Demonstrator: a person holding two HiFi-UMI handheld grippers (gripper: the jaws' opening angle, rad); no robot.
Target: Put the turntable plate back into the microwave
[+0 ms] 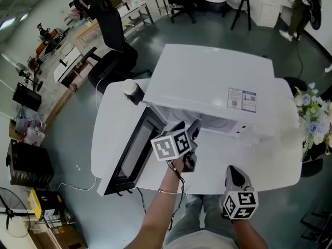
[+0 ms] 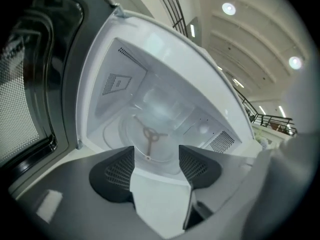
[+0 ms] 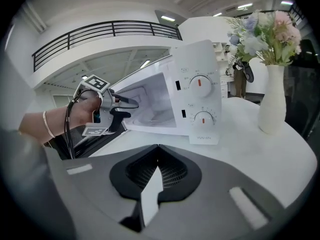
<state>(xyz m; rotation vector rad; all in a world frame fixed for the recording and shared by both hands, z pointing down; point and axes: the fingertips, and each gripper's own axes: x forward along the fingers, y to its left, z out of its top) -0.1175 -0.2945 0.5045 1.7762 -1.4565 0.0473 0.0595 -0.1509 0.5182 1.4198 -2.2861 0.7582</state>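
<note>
White table (image 1: pixel 106 119), open microwave (image 1: pixel 207 82), turntable plate (image 2: pixel 150 127) inside, vase (image 3: pixel 274 100) holding flowers (image 3: pixel 265 34)

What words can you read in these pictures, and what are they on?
"WAHIN", as best it reads: front panel of the microwave, below the lower dial.
Sticker on the microwave's top: print too small to read.
Marks round the dials: too small to read.
Nothing else bears readable words.
</note>
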